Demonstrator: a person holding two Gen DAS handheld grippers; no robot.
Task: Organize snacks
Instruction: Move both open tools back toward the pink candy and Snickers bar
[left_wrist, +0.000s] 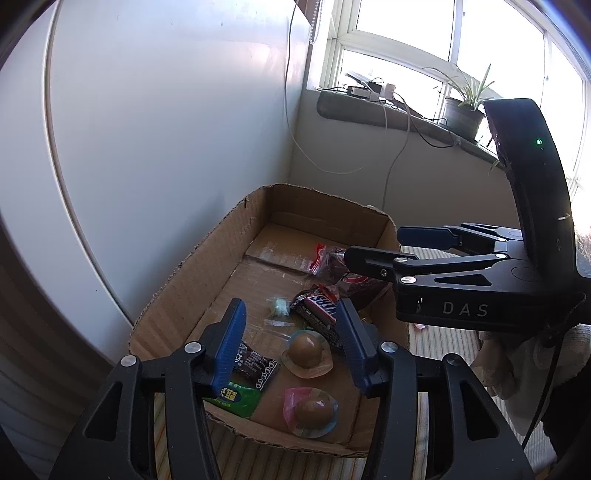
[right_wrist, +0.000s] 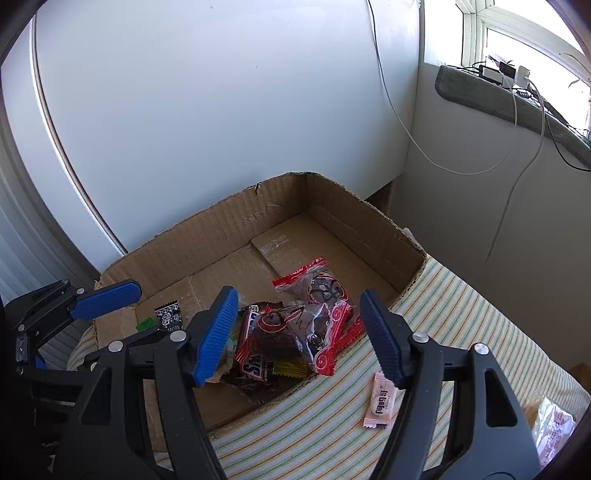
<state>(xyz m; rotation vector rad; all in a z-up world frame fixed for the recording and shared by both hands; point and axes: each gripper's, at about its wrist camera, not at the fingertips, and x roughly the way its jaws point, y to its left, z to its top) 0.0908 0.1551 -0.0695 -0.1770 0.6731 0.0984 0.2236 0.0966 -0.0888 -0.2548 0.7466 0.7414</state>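
A shallow cardboard box (left_wrist: 199, 273) holds the snacks. My left gripper (left_wrist: 290, 310) hangs open over its near end, with nothing pressed between the pads. Below it lie a Snickers bar (left_wrist: 319, 308), two brown domed sweets in plastic cups (left_wrist: 304, 350) (left_wrist: 312, 410), a black packet (left_wrist: 256, 365) and a green packet (left_wrist: 236, 397). My right gripper (right_wrist: 297, 297) is open above two red-and-clear packets of dark fruit (right_wrist: 317, 332) lying on the Snickers bar (right_wrist: 255, 365). A pink sachet (right_wrist: 380, 402) lies outside the box on the striped cloth (right_wrist: 461, 314).
The box stands against a white wall panel (right_wrist: 221, 110). A windowsill (left_wrist: 369, 107) with a potted plant (left_wrist: 465, 110) and hanging cables is behind on the right. A pale bag (right_wrist: 554, 424) lies on the cloth at the lower right.
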